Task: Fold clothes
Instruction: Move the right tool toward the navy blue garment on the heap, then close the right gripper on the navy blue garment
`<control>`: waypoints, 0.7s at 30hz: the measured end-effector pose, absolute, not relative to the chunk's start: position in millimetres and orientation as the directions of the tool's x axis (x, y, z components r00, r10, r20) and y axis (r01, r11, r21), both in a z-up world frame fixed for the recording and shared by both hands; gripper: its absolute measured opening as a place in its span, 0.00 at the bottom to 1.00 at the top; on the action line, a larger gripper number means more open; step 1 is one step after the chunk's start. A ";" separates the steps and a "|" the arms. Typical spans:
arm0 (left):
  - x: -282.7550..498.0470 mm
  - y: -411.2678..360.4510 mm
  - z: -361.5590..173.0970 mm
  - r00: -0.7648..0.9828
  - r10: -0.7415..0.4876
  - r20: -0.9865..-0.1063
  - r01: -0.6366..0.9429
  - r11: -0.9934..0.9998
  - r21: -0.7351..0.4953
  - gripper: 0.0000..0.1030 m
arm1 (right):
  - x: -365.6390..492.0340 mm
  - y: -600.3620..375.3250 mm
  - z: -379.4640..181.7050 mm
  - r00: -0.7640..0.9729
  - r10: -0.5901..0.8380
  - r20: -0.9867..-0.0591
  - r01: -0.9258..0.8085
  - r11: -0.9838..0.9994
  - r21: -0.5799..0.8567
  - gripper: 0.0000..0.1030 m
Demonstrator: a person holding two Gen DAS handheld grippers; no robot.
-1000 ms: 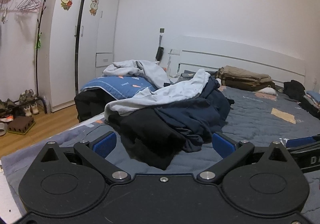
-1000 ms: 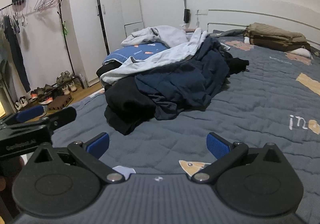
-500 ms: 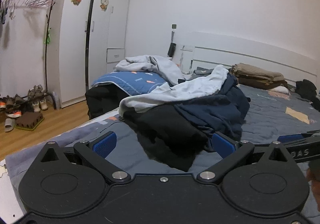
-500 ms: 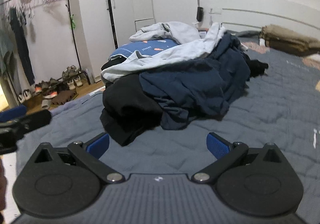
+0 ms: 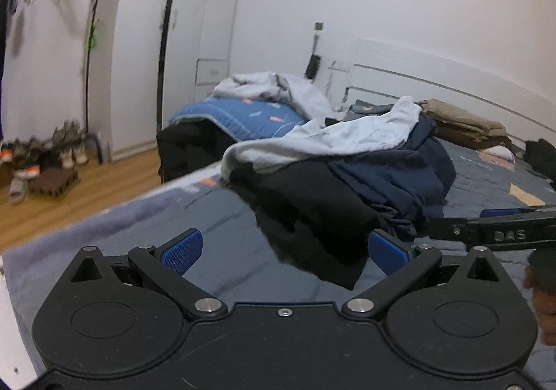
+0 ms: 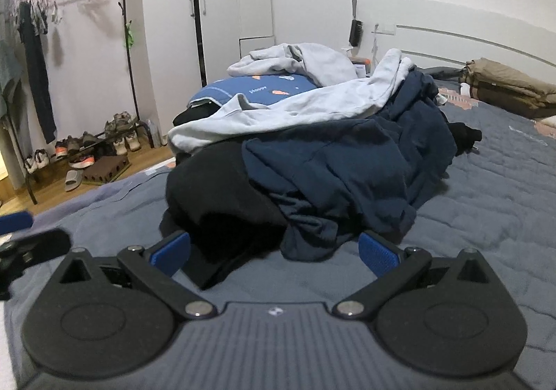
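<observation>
The blue pads of the left gripper (image 5: 285, 249) are held wide apart, and nothing is gripped between them; only the grey bed cover (image 5: 226, 216) and the near corner of a black garment (image 5: 312, 212) are seen through the gap. The right gripper (image 6: 274, 251) is spread wide as well and is empty, with the lowest edge of the same black garment (image 6: 215, 202) lying just in front of its pads. It cannot be told if the cloth is touched by either gripper.

Beyond the fingers, the pile of clothes is found in the middle of the bed. The black garment is at the front, a navy blue garment (image 6: 347, 167) is crumpled beside and over it, and a light grey sweatshirt (image 6: 295, 108) is draped across the top. All three are tangled together, and no clean fold is seen in any of them.

Further away, near the headboard, a brown stack (image 6: 510, 87) lies flat and appears to be folded already.

It is judged that the work on this pile is not yet begun. One garment must first be taken out of the heap, probably the black one, since it is nearest, then spread on the free part of the cover and folded. The other two are left for after.
</observation>
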State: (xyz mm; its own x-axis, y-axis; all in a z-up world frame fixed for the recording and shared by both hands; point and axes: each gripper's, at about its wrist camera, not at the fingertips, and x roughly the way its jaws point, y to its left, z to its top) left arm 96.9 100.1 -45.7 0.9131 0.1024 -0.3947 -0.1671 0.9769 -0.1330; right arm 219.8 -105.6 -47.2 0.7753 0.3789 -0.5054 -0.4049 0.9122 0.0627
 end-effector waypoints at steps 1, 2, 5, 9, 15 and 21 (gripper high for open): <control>96.1 99.9 -44.7 0.915 0.099 -0.391 -0.164 0.977 -0.137 1.00 | 225.9 -104.6 -49.5 0.778 0.379 -0.501 -0.405 0.912 0.062 1.00; 95.4 99.2 -43.7 0.917 0.099 -0.387 -0.164 0.977 -0.137 1.00 | 233.4 -103.9 -52.0 0.784 0.367 -0.500 -0.395 0.917 0.055 1.00; 95.3 98.3 -42.9 0.917 0.087 -0.389 -0.159 0.975 -0.155 1.00 | 263.9 -104.9 -63.5 0.799 0.294 -0.524 -0.321 0.946 0.041 0.98; 102.0 99.0 -46.4 0.908 0.073 -0.414 -0.164 0.968 -0.189 1.00 | 298.1 -111.8 -83.8 0.776 0.282 -0.565 -0.269 0.957 0.109 0.96; 105.3 101.0 -46.5 0.903 0.061 -0.425 -0.175 0.957 -0.234 1.00 | 324.0 -114.8 -120.7 0.715 0.321 -0.621 -0.214 0.946 0.243 0.66; 106.1 97.6 -47.4 0.899 0.059 -0.434 -0.174 0.957 -0.230 1.00 | 324.8 -115.7 -134.5 0.731 0.362 -0.578 -0.206 0.925 0.318 0.54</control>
State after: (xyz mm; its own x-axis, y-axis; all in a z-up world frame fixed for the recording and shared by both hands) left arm 106.1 97.6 -47.4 0.8989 0.0594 -0.4341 -0.1743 0.9575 -0.2299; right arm 324.8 -115.7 -134.5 0.7311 0.3620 -0.5783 -0.2063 0.9252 0.3184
